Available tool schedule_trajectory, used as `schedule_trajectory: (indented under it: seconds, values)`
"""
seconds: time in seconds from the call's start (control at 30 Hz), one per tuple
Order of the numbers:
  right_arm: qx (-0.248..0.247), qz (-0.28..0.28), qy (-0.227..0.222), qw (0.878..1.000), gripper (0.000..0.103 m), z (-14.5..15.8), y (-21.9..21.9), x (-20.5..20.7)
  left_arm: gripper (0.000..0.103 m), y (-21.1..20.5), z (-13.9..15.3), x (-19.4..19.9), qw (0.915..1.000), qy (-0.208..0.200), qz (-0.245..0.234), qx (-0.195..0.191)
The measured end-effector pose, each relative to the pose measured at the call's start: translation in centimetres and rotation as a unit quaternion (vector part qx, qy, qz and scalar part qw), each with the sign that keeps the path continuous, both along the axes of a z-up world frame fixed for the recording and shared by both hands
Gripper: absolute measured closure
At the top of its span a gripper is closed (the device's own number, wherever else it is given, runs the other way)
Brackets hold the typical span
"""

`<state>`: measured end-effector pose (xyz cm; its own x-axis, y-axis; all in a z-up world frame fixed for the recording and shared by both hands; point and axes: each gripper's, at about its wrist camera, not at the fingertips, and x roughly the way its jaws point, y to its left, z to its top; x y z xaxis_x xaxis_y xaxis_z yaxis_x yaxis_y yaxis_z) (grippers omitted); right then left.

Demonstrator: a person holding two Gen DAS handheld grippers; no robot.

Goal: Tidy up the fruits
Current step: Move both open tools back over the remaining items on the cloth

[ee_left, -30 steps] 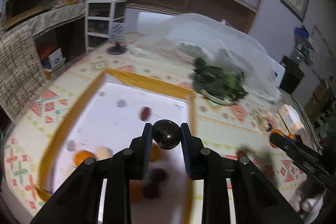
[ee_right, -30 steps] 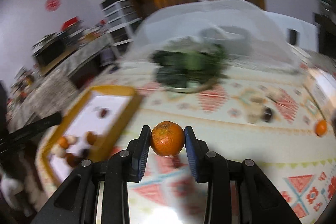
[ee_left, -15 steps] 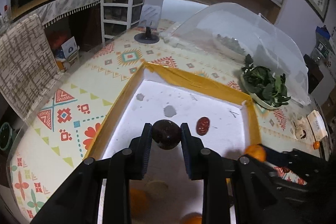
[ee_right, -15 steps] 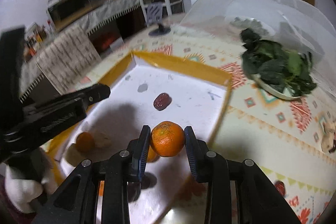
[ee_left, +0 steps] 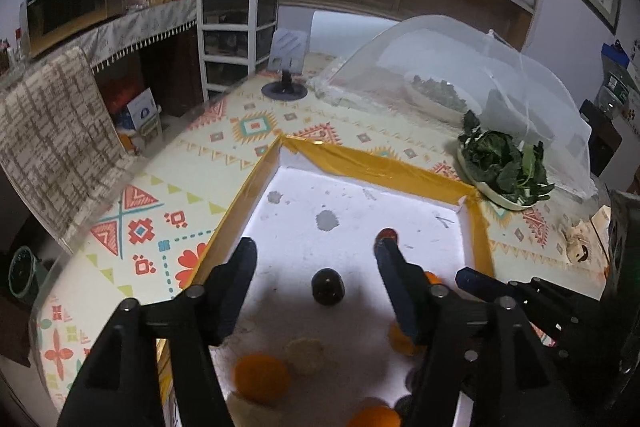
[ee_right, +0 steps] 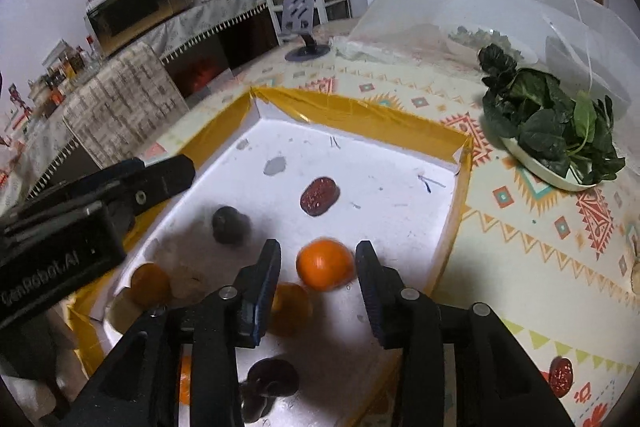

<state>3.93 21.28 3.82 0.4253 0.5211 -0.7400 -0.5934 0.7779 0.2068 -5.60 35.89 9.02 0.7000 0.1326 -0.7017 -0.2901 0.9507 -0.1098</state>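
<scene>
A second ago both fruits were clamped; now my left gripper (ee_left: 316, 259) is opening, the dark fruit (ee_left: 328, 286) dropped into the tray (ee_left: 384, 169). My right gripper (ee_right: 318, 267) is opening too, its orange (ee_right: 325, 264) loose between the jaws over the tray, so 2 more fruits are sorted.

text: "GenRobot.AI" | on: left gripper (ee_right: 60, 259) body | view: right wrist

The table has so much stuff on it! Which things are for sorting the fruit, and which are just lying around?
For the job:
- white tray
- orange
- dark round fruit
- red date

Just lying about:
- plate of greens
- mesh food cover
- phone stand
</scene>
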Motion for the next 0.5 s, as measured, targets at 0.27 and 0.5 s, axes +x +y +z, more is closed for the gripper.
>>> schedule_trajectory:
  seconds: [0.27,0.5]
  values:
    - [0.051,-0.043,-0.03,0.997,0.059,3.5,-7.6,-1.3,0.026,-2.9,4.2,-2.4,0.9981,-0.046,-0.025,-0.03]
    - [0.046,-0.126,-0.042,0.99,0.056,3.8,-19.3,-1.9,0.025,-9.7,6.7,-3.0,0.9893,-0.071,-0.111,-0.062]
